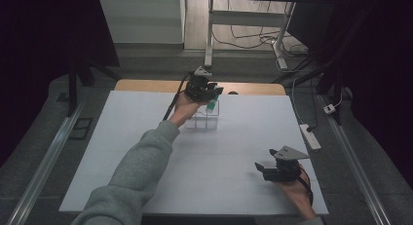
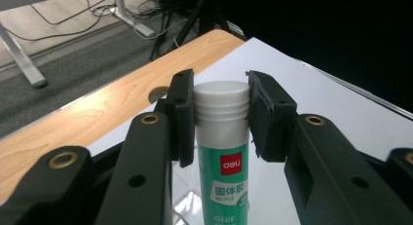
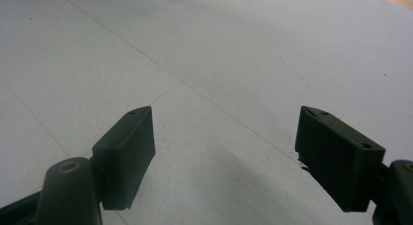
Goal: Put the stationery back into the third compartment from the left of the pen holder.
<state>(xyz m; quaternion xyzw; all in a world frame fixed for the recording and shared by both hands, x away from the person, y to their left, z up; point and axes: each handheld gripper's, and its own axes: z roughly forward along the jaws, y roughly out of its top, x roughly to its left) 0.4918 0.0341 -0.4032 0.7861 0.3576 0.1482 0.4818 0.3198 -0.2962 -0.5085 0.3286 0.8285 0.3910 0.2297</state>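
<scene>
Currently the left gripper [image 2: 221, 115] clamps the glue stick [image 2: 223, 152] at frame centre by its cap; it could slip. Right gripper [image 3: 226, 157] gapes wide.

I see my grey sleeve [image 1: 131, 171], black two-jaw grippers with brass-coloured rivets [image 2: 62, 160], grey three-cornered plates [image 1: 290, 152], and black trailing cables [image 1: 174, 101].
</scene>
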